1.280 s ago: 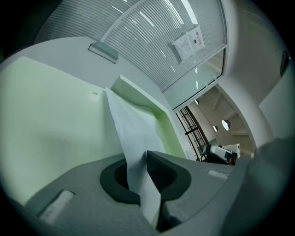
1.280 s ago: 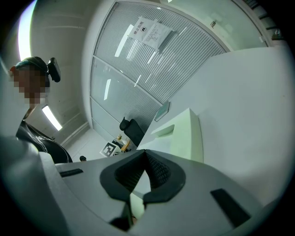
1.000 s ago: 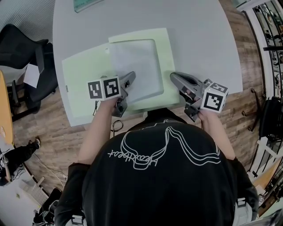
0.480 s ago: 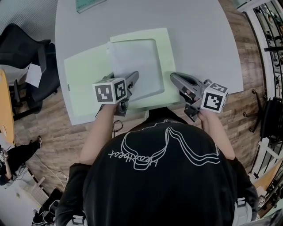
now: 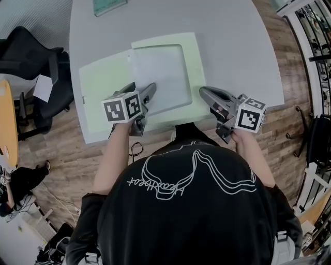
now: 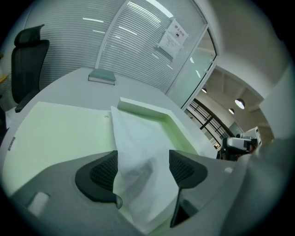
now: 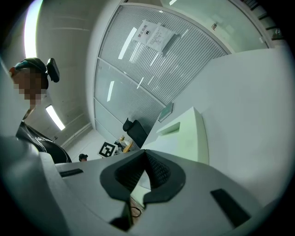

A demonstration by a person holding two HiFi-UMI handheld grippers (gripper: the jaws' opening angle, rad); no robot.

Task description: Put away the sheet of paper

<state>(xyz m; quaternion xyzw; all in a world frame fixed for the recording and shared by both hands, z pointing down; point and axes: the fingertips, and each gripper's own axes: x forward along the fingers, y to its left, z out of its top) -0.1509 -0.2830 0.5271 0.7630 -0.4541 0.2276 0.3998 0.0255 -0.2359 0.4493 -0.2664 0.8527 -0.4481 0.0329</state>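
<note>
Worktop (image 5: 232, 52): pale grey, smooth, near edge curved. Pale green folder (image 5: 101, 93) lies open on it, close to near edge, its near left corner reaching that edge. Folder's left half is flat flap. Right half is shallow tray (image 5: 192, 62) with raised rim, set slightly further back. Teal book (image 5: 109, 6) lies flat near far edge, well apart from folder. Book partly cut off in head view, whole in left gripper view.
</note>
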